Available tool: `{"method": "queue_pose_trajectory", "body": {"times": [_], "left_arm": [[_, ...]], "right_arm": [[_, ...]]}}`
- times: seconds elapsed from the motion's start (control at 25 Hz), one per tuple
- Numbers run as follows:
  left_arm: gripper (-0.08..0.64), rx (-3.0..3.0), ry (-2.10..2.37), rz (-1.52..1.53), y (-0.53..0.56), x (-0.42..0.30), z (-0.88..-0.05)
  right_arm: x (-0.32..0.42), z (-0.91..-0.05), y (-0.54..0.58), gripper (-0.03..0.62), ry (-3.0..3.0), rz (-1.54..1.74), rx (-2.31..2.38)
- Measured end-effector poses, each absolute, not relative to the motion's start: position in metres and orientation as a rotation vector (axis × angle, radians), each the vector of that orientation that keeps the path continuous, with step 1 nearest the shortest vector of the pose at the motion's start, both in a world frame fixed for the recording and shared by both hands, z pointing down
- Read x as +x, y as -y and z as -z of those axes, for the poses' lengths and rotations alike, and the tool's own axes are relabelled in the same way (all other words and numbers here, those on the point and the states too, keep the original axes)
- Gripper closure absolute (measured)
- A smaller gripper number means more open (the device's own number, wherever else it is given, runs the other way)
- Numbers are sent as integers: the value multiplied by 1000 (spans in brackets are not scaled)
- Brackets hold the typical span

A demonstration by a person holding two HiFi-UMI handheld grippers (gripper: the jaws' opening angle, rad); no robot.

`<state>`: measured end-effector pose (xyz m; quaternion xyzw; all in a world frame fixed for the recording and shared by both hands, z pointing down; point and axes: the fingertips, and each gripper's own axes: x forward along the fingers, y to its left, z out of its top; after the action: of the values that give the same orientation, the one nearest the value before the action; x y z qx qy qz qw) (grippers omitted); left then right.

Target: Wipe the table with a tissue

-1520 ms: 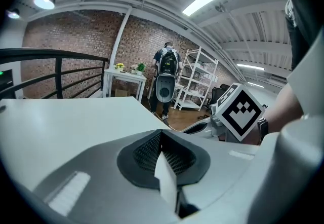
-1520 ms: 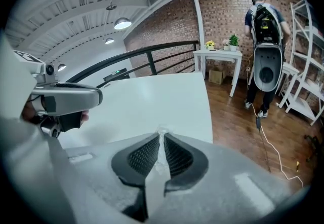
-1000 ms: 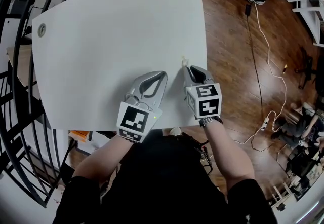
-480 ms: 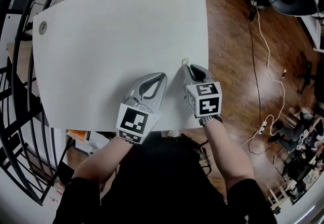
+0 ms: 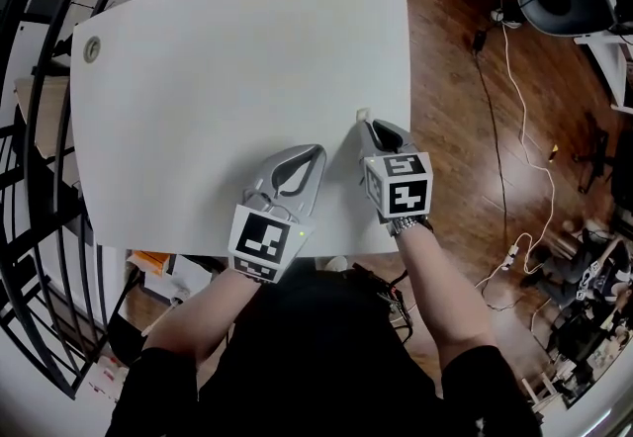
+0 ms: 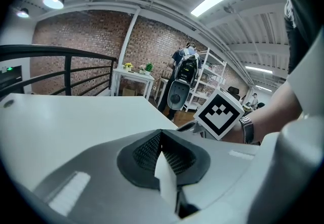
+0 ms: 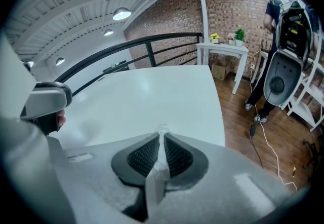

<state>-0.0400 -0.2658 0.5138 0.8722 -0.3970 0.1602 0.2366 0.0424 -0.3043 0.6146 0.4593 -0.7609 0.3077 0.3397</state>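
Pinching, right tool (image 5: 368, 126): jaws pressed together on a tissue (image 5: 362, 115), with a small tuft showing past the tips.
Tissue position: down at the tabletop (image 5: 218, 59), close to its right edge, toward the near side.
Left tool (image 5: 316, 150): jaws pressed together on a white strip (image 6: 166, 180).
Left tool position: over the near part of the tabletop, just left of the right tool.

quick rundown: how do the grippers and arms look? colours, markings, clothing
Both alike: left gripper and right gripper have smooth grey shells tapering to the claw, with black mesh-textured pads inside. Each carries a white cube with black square markers; a green light shows by the left one. Short black sleeves; a watch on the right wrist.
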Motion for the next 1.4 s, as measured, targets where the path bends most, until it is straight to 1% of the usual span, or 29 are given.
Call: {"method": "queue_pose_trajectory", "body": {"times": [0.24, 0.6, 1.4], "left_arm": [[549, 2400, 1120, -430, 263, -44, -505], [549, 2444, 1137, -381, 253, -48, -481], [549, 2560, 1231, -322, 190, -35, -414]], "right_arm": [[47, -611, 309, 577, 2002, -788, 1234], [59, -572, 300, 577, 2006, -715, 1321], [78, -487, 224, 577, 2122, -589, 1396]]}}
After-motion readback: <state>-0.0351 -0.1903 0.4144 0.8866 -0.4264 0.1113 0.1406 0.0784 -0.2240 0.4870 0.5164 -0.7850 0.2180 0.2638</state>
